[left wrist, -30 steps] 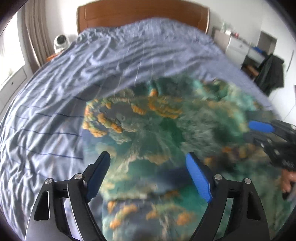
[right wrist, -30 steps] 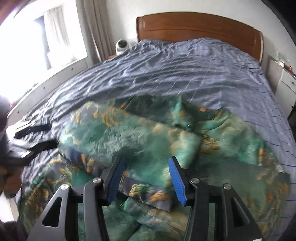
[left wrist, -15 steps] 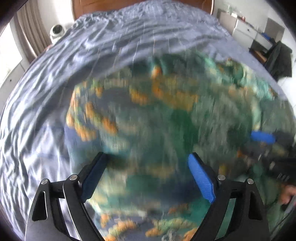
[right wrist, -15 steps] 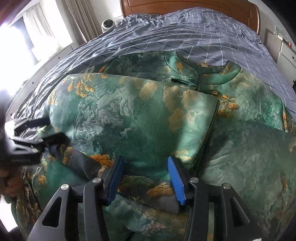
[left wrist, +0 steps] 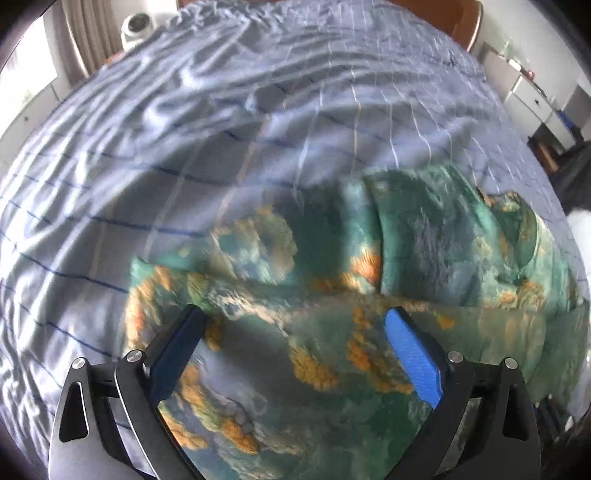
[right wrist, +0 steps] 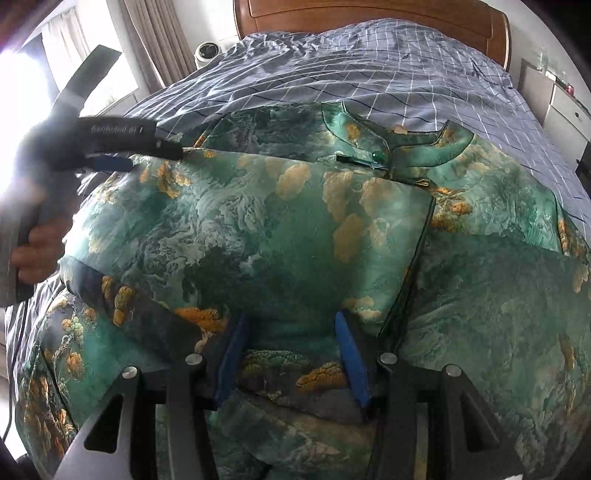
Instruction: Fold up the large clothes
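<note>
A large green garment (right wrist: 295, 229) with orange and blue landscape print lies on the bed, its lower part folded up toward the collar (right wrist: 373, 147). It also fills the lower half of the left wrist view (left wrist: 332, 332). My right gripper (right wrist: 291, 354) is partly open, its blue pads astride the fold's near edge; a grip cannot be told. My left gripper (left wrist: 291, 354) is open wide above the garment's left part. In the right wrist view the left gripper (right wrist: 147, 151) reaches the fold's far left corner.
The bed (right wrist: 388, 66) has a blue checked cover and a wooden headboard (right wrist: 369, 14). A white round device (right wrist: 207, 51) stands by the curtain at the far left. White drawers (left wrist: 532, 99) and a dark chair stand on the right.
The lower part of the garment has been carried up and laid over the upper part. The left gripper has swung left and up to the fold's far corner. The right gripper has stayed at the near edge.
</note>
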{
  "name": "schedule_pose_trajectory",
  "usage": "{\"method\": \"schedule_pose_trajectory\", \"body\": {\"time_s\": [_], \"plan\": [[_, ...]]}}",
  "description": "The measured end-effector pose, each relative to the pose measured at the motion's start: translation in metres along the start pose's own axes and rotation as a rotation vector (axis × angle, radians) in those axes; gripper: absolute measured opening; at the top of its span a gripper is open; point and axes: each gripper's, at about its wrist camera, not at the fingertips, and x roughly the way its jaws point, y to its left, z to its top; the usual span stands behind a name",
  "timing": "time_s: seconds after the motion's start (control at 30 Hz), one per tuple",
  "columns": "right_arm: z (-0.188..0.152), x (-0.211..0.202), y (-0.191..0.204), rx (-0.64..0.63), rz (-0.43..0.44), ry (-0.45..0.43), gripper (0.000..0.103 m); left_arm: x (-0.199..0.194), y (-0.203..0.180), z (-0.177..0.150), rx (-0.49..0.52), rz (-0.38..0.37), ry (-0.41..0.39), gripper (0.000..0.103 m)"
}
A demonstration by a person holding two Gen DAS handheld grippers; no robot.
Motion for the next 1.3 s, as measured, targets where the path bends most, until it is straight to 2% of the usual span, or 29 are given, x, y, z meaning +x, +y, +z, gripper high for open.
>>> {"method": "schedule_pose_trajectory", "body": {"time_s": [0.2, 0.3, 0.4, 0.47, 0.6, 0.73, 0.8, 0.83, 0.93, 1.07, 1.2, 1.3], "plan": [[-0.001, 0.000, -0.001, 0.004, 0.005, -0.011, 0.049, -0.026, -0.005, -0.055, 0.060, -0.020, -0.014, 0.099], [-0.002, -0.001, -0.001, 0.006, 0.005, -0.015, 0.049, -0.050, -0.010, -0.098, 0.128, -0.025, -0.015, 0.099], [0.000, -0.002, 0.001, 0.011, -0.006, -0.007, 0.049, -0.063, -0.018, -0.126, 0.190, -0.034, -0.003, 0.099], [0.002, -0.004, 0.003, 0.008, -0.020, -0.008, 0.050, -0.083, -0.021, -0.151, 0.231, -0.036, -0.028, 0.099], [0.002, -0.026, 0.008, 0.012, -0.026, -0.052, 0.052, -0.130, -0.020, -0.194, 0.231, -0.070, -0.127, 0.099], [-0.007, -0.073, 0.005, 0.064, -0.009, -0.148, 0.075, -0.164, -0.019, -0.228, 0.199, 0.013, -0.244, 0.099], [-0.016, -0.101, 0.004, 0.064, -0.020, -0.191, 0.076, -0.171, -0.016, -0.239, 0.185, 0.059, -0.273, 0.099], [-0.022, -0.113, 0.002, 0.065, -0.024, -0.209, 0.076, -0.174, -0.013, -0.246, 0.172, 0.077, -0.284, 0.099], [-0.048, -0.154, -0.009, 0.079, -0.063, -0.269, 0.081, -0.178, -0.003, -0.262, 0.128, 0.049, -0.277, 0.100], [-0.101, -0.201, -0.039, 0.133, -0.175, -0.316, 0.081, -0.192, 0.000, -0.278, 0.114, 0.047, -0.298, 0.100], [-0.150, -0.238, -0.076, 0.241, -0.274, -0.320, 0.081, -0.213, 0.006, -0.287, 0.063, 0.049, -0.368, 0.100], [-0.177, -0.262, -0.093, 0.282, -0.329, -0.328, 0.081, -0.229, 0.016, -0.291, 0.015, 0.020, -0.454, 0.100]]}}
